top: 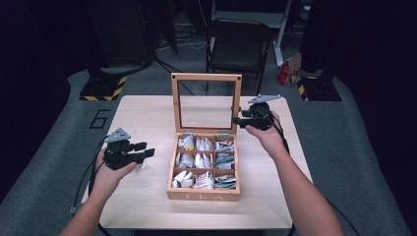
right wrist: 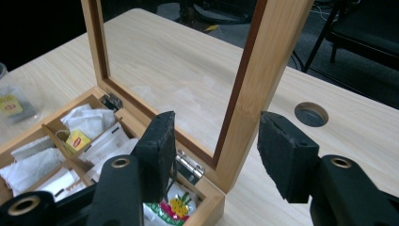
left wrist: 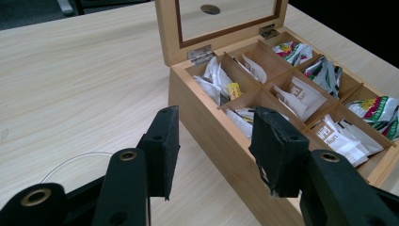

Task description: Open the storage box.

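A wooden tea box (top: 202, 194) stands mid-table with its glass lid (top: 206, 77) upright. Several compartments hold tea bags (top: 201, 162). My left gripper (top: 146, 150) hovers left of the box, open and holding nothing. In the left gripper view its jaws (left wrist: 216, 113) point at the box's side wall (left wrist: 207, 141). My right gripper (top: 237, 119) is at the lid's right edge. In the right gripper view the jaws (right wrist: 214, 117) stand open on either side of the lid's frame post (right wrist: 263, 56), with gaps showing at both pads.
A cable hole (right wrist: 310, 114) lies in the table (top: 142, 113) right of the lid. One tea bag (right wrist: 11, 106) lies loose on the table beyond the box. A black chair (top: 238, 44) and a red bag (top: 290, 71) stand behind the table.
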`<state>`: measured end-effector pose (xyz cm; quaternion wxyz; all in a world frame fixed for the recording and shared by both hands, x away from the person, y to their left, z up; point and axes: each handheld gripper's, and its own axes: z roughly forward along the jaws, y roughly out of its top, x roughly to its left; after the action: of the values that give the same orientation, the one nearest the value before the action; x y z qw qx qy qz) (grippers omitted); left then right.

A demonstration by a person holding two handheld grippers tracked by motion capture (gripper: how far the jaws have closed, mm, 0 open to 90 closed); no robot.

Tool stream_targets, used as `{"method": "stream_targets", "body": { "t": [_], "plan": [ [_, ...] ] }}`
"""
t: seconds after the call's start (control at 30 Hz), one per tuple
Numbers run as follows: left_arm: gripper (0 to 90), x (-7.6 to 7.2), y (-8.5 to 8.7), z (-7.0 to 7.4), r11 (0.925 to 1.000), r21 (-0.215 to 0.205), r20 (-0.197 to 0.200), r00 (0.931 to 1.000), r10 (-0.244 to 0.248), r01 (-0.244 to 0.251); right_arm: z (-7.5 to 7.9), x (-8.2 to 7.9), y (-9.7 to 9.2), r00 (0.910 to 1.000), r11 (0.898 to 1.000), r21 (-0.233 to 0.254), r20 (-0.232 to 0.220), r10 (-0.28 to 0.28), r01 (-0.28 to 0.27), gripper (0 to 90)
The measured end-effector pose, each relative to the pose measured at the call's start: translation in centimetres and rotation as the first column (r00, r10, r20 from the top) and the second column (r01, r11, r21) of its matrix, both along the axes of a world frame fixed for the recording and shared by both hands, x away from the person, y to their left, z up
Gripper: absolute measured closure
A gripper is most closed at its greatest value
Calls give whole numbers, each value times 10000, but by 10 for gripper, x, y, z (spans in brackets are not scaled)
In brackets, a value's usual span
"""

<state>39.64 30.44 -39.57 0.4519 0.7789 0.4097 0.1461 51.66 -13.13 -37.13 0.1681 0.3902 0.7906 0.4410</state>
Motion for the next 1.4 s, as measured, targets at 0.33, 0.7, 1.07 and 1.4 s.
{"method": "stream_targets", "body": {
  "t": [0.33, 0.7, 1.07, 1.4],
  "plan": [
    [517, 1, -1, -3, 10000, -6, -67, 9999, -76, 76, -7, 19, 1, 9993, 9996, 3, -230, -281, 281, 439],
    [517, 2, -4, -7, 9998, -54, -99, 9998, -172, 172, -15, 33, 5, 9988, 9992, 67, -312, -382, 384, 433],
    [517, 2, -8, -8, 9996, -72, -76, 9996, -273, 272, -23, 41, 9, 9991, 9998, 148, -408, -130, 136, 435],
    [517, -1, -7, -8, 9995, -68, -81, 9995, -302, 302, -15, 44, 16, 9998, 9995, 331, -192, -11, 17, 421]
  ]
}}
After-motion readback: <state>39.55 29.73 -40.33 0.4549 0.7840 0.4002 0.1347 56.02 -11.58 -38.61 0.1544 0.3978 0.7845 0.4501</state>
